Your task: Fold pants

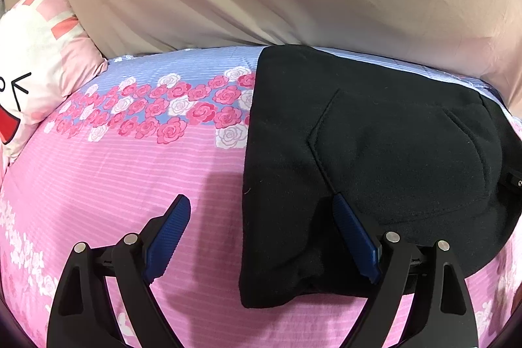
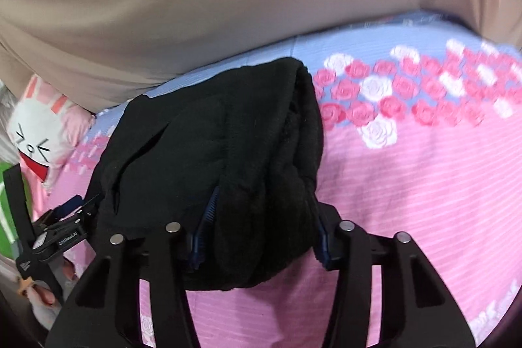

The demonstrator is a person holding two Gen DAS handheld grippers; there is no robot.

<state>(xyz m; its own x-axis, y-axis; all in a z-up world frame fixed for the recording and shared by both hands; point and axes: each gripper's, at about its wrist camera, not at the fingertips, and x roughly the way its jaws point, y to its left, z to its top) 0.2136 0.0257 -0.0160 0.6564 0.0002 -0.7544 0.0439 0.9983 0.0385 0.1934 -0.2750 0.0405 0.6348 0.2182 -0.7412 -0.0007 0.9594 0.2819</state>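
Folded black pants [image 1: 375, 158] on a bed [image 1: 124, 172].
Left gripper [image 1: 261, 234] spread wide, one finger over the pants' edge; right gripper [image 2: 261, 227] pinches their bunched fold.

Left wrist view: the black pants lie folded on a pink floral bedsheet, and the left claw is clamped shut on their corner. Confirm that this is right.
Not quite. The left claw is not clamped shut: its jaws stand wide open, one blue pad over bare sheet, the other at the fabric's edge. The black pants do lie folded on the pink floral bedsheet, as the left wrist view shows.
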